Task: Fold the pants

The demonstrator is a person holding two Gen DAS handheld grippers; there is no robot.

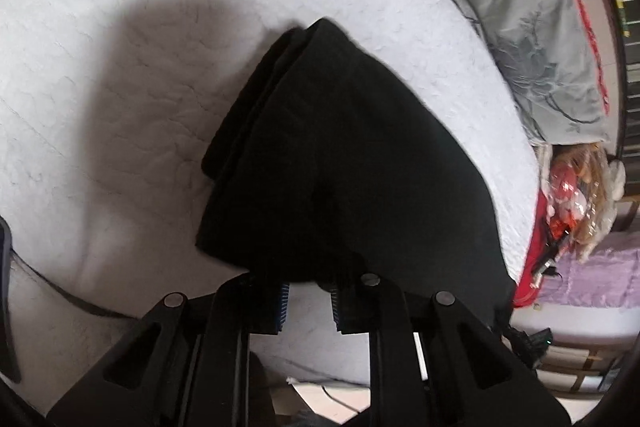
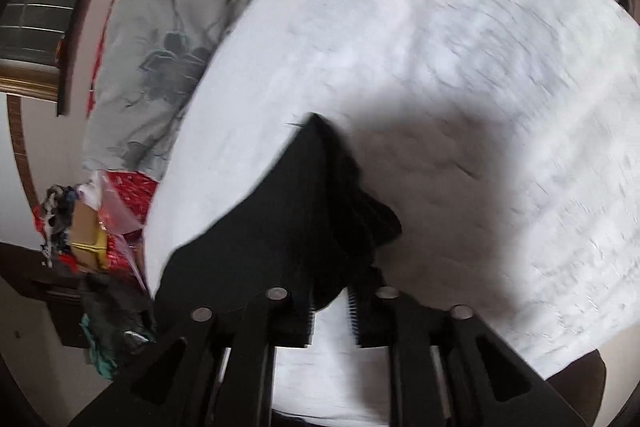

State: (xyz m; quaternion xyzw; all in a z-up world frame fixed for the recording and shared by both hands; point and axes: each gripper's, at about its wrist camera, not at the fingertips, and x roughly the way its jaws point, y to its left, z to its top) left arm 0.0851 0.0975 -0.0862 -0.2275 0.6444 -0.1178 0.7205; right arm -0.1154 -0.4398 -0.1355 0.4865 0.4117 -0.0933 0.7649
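Item: black pants (image 1: pixel 344 163), folded into layers, hanging over the white quilted bed (image 1: pixel 120 47). Left gripper (image 1: pixel 308 301) and right gripper (image 2: pixel 332 315) each clench one upper edge (fabric bunches at the pads), presumably holding it level for laying flat.

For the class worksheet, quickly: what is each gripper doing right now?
Left gripper: shut on the black pants.
Right gripper: shut on the black pants.

We are looking steeply down from both wrist cameras, close over the quilted white mattress (image 1: pixel 120 67), sharing the folded black pants (image 1: pixel 340 155) (image 2: pixel 280 227).
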